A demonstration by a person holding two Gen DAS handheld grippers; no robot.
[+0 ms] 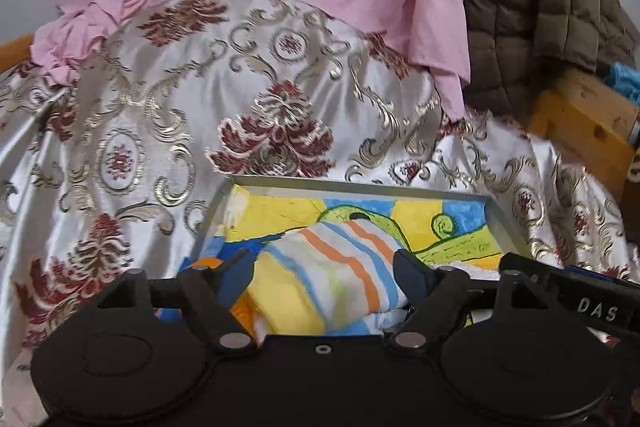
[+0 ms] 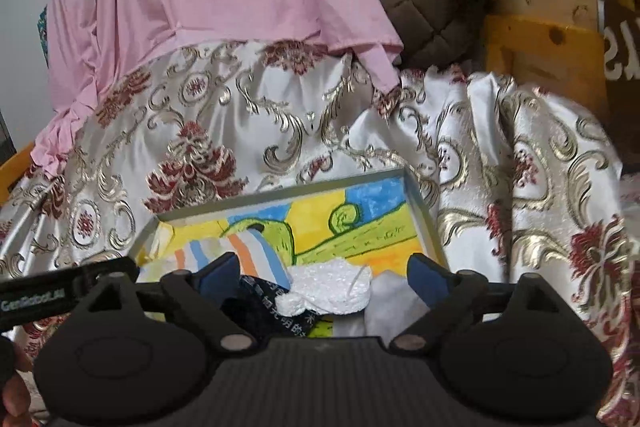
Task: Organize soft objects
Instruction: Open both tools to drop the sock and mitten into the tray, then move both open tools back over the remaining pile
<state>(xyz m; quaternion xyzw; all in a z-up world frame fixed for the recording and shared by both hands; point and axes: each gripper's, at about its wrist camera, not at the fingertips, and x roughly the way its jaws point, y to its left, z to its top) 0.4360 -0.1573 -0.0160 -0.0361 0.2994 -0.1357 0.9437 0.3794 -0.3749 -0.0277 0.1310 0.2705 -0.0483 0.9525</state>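
The left gripper (image 1: 326, 267) stood wide open around a striped towel (image 1: 332, 283) that lay in the tray (image 1: 356, 187); whether its fingers touched it, I cannot tell. The right gripper (image 2: 326, 277) was also wide open and held nothing, above a white cloth (image 2: 328, 287) and a dark cloth (image 2: 264, 311) in the same tray.

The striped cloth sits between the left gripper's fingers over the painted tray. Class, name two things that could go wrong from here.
1. The striped cloth bulges between the wide-set fingers of the left gripper; a partial pinch could let it unfold or slip.
2. The tray rests on slippery-looking, rumpled satin fabric, so pressing down might tilt or slide it.
3. The right gripper hovers open over the white foam piece and dark cloth; it could snag both.
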